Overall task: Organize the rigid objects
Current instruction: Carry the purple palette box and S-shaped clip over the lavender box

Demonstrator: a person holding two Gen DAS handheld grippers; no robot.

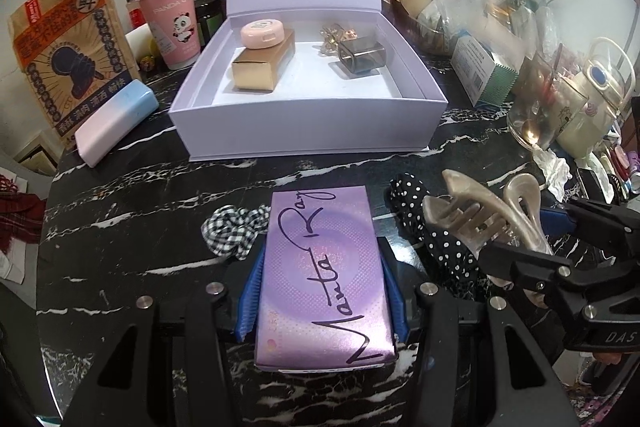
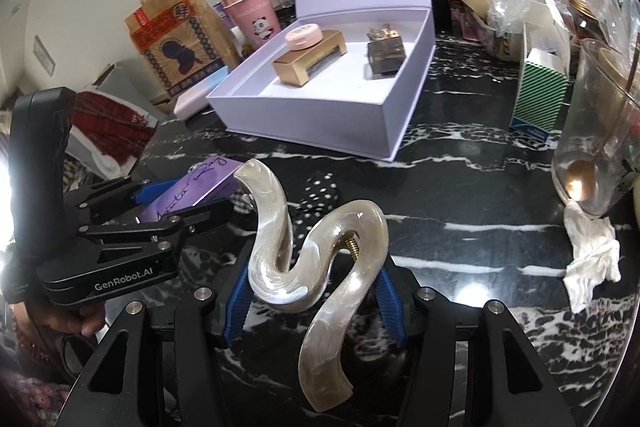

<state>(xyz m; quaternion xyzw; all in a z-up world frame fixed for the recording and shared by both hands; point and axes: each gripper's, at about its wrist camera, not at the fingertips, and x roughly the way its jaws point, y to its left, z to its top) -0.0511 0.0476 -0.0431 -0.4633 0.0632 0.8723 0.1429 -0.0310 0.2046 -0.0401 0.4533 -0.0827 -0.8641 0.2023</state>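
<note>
My left gripper [image 1: 322, 291] is shut on a purple "Manta Ray" box [image 1: 324, 267], held low over the black marble table [image 1: 140, 211]; the box also shows in the right wrist view [image 2: 192, 187]. My right gripper [image 2: 314, 287] is shut on a pearly beige hair claw clip [image 2: 320, 259], also seen in the left wrist view [image 1: 488, 219]. An open lavender gift box [image 1: 308, 107] stands beyond, holding a gold box [image 1: 264, 65] with a pink round case [image 1: 263, 33] on top, and a grey clip [image 1: 362, 57].
A checkered scrunchie [image 1: 232, 231] and a polka-dot scrunchie [image 1: 440, 243] lie by the grippers. A pink-blue case [image 1: 116, 117], paper bag [image 1: 68, 47] and pink cups [image 1: 172, 15] stand left. A glass [image 2: 596, 147], tissue [image 2: 592, 259] and green-striped carton [image 2: 540, 95] crowd the right.
</note>
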